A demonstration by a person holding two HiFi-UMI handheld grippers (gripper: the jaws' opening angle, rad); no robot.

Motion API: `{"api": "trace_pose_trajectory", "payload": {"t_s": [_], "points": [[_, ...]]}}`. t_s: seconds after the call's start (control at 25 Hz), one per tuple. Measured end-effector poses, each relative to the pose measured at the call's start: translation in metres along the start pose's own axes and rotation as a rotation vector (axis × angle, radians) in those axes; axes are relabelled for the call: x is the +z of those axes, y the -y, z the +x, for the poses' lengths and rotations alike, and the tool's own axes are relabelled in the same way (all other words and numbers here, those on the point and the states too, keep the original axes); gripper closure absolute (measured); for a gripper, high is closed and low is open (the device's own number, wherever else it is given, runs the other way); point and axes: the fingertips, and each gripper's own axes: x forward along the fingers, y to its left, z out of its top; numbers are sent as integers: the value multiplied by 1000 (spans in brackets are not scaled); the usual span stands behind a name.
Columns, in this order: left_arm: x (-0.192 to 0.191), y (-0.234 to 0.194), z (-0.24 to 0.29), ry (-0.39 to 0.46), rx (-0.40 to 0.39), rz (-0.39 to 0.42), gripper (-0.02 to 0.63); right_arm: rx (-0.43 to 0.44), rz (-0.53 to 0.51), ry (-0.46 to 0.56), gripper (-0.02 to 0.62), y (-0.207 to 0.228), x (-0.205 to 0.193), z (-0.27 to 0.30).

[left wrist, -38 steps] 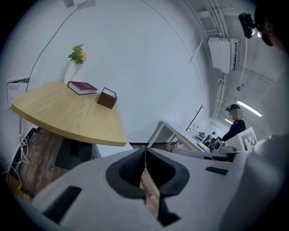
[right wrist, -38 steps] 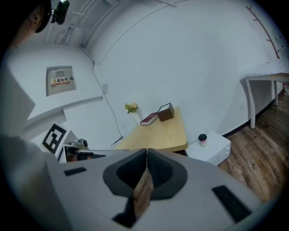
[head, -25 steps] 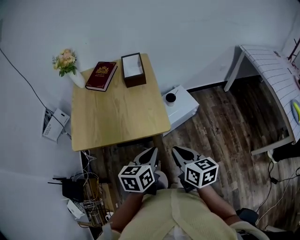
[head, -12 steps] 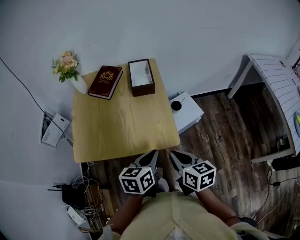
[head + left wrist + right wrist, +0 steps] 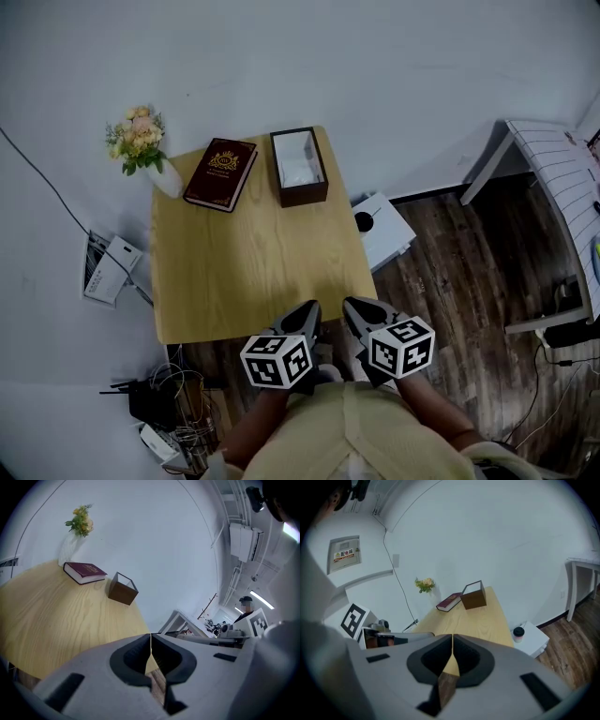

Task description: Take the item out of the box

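A dark brown open box (image 5: 299,167) stands at the far right corner of the wooden table (image 5: 253,272); its inside looks pale and I cannot make out the item in it. The box also shows in the left gripper view (image 5: 123,588) and the right gripper view (image 5: 474,596). My left gripper (image 5: 312,307) and right gripper (image 5: 349,306) hang side by side at the table's near edge, well short of the box. Both are shut with nothing between the jaws.
A dark red book (image 5: 220,174) lies left of the box, and a vase of flowers (image 5: 142,141) stands at the table's far left corner. A white low unit with a black cup (image 5: 365,221) sits right of the table. Cables and devices (image 5: 169,412) lie on the floor at left.
Both grippers have come closer to the table's near edge; the table and box now sit lower and further right in the head view. The jaws stay shut.
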Motion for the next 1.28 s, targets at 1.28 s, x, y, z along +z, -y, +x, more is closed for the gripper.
{"api": "trace_pose_trajectory", "payload": {"t_s": [1.28], "points": [[98, -22, 102, 47, 73, 45, 583, 143, -129, -62, 565, 55, 115, 84]]}}
